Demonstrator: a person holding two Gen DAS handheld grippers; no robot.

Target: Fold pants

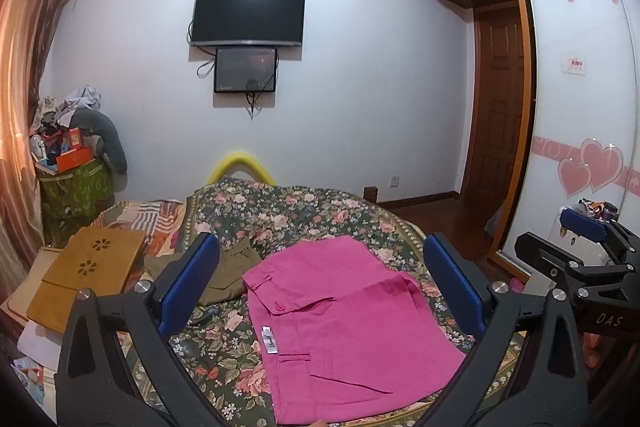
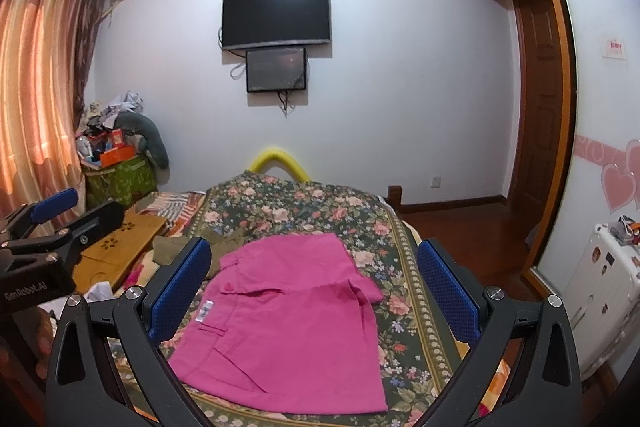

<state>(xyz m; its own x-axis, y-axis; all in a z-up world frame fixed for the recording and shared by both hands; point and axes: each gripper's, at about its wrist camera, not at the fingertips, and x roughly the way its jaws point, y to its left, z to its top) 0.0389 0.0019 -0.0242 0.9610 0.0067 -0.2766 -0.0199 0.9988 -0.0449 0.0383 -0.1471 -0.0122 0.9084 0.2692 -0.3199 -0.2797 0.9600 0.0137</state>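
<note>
Pink pants (image 1: 344, 327) lie folded into a compact rectangle on the floral bedspread (image 1: 288, 211), waistband button and white label facing up. They also show in the right wrist view (image 2: 288, 323). My left gripper (image 1: 320, 283) is open and empty, held above the pants with its blue pads either side. My right gripper (image 2: 314, 291) is open and empty too, above the pants. The right gripper shows at the right edge of the left wrist view (image 1: 592, 251), and the left gripper at the left edge of the right wrist view (image 2: 52, 223).
An olive garment (image 1: 228, 275) lies just left of the pants. A wooden lap tray (image 1: 88, 275) rests at the bed's left. A cluttered green hamper (image 1: 76, 187) stands by the curtain. A white suitcase (image 2: 600, 291) and wardrobe stand at the right.
</note>
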